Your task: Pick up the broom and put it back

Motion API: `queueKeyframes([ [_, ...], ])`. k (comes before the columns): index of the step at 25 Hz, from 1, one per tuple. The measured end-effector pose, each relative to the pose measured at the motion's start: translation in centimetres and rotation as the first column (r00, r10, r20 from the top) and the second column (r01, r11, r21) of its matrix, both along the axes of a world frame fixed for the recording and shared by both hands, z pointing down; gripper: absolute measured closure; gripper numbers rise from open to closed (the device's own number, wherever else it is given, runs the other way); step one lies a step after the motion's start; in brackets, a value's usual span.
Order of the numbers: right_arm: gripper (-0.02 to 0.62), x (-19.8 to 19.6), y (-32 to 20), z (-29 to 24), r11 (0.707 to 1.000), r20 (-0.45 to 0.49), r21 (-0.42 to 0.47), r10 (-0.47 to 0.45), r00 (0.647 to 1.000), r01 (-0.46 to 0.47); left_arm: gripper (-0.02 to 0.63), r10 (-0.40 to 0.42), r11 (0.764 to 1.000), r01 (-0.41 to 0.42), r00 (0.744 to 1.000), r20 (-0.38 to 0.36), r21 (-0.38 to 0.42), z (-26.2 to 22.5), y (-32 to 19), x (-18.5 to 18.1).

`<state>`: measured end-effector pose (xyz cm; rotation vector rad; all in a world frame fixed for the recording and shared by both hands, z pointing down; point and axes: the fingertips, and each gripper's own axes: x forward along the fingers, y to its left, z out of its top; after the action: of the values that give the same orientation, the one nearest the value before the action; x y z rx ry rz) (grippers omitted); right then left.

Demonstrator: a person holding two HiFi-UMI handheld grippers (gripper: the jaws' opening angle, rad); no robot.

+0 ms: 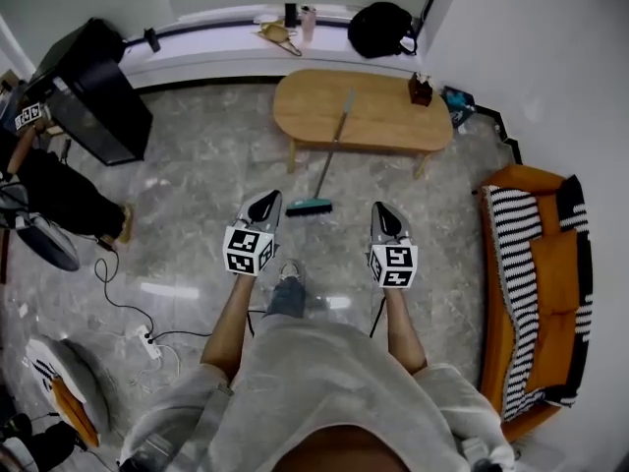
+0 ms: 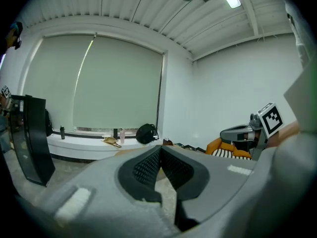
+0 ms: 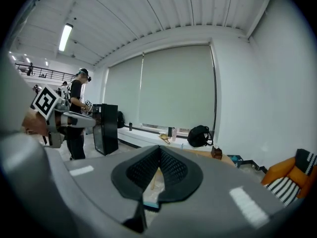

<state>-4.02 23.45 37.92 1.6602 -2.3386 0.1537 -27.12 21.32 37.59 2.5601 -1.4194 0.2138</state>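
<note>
My left gripper and right gripper are both pressed together and empty, while the broom leans on the worktop at upper centre, head on the floor, so arriving unopened could knock it sliding down.
</note>
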Motion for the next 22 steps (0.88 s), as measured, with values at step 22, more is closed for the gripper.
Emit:
queueKeyframes([
  [22, 0.594, -3.4, -21.4, 0.9, 0.997, -0.015, -0.013, 0.077, 0.997, -0.077, 0.611, 0.108, 0.994, -0.108, 0.994, -0.006, -0.026, 1.3, -23.1, -2.6],
])
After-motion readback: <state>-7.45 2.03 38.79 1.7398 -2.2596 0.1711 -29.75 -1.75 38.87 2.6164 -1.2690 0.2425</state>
